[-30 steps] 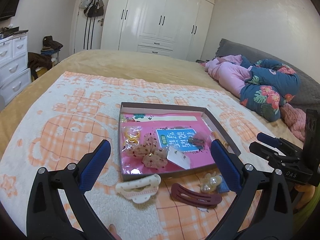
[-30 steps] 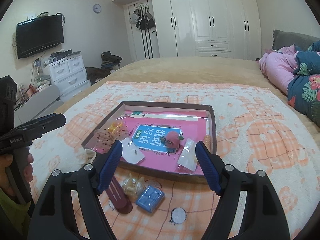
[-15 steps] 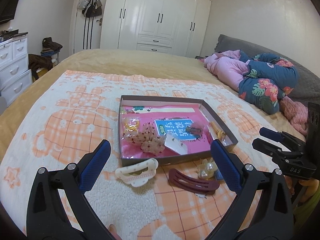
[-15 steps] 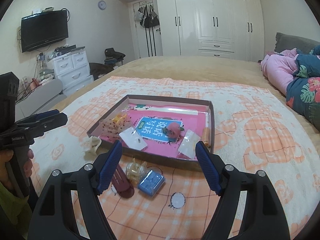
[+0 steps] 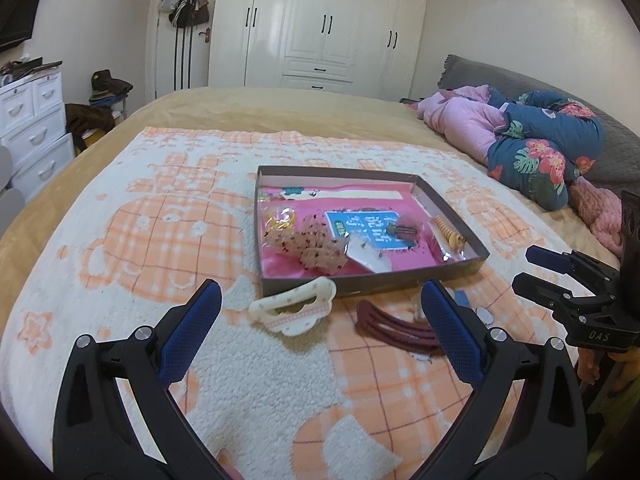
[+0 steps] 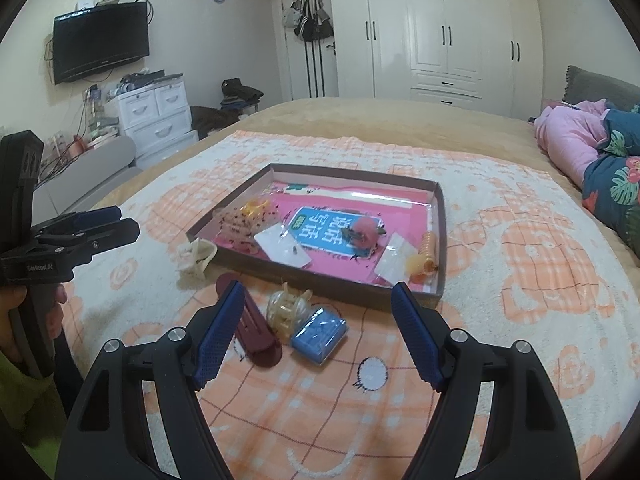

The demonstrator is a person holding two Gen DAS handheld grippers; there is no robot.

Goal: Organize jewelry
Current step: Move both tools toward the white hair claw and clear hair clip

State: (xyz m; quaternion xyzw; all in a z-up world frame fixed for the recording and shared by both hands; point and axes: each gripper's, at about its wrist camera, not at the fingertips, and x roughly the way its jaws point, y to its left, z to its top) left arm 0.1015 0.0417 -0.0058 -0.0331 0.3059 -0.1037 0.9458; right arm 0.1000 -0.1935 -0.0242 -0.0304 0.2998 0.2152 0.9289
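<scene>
Hovering over a bed, both grippers hang with jaws spread wide and nothing between them. The left gripper [image 5: 318, 334] sits on the near-left side, the right gripper [image 6: 318, 334] on the near-right, both tipped down toward the tray [image 5: 372, 280].

That tray is a shallow brown box on an orange-and-white blanket [image 5: 160, 240], roughly mid-bed. It already holds a bunch of stuff on a pink liner: a yellow clip [image 5: 282, 220] at the far left, a speckled bow [image 5: 316, 248], a white card [image 5: 370, 258], a dark clip [image 5: 404, 232] on the blue label, and a spiral hair tie [image 5: 448, 232] along the right wall.

The loose pieces lie on the blanket just in front of the tray's near wall. From left to right: a cream claw clip [image 5: 296, 308] touching that wall, a maroon clip [image 6: 256, 334], a clear claw clip [image 6: 288, 310], and a blue clip [image 6: 320, 334]. The last three are bunched tight, pretty much touching each other, so getting one pad between them looks fiddly.

Way more room elsewhere. Bare blanket runs left of the tray and near the camera. On the right, pink and blue bedding [image 5: 520, 136] is piled well away from the tray. A dresser [image 6: 156, 116] and wardrobe [image 6: 440, 28] stand off the bed, far back.
</scene>
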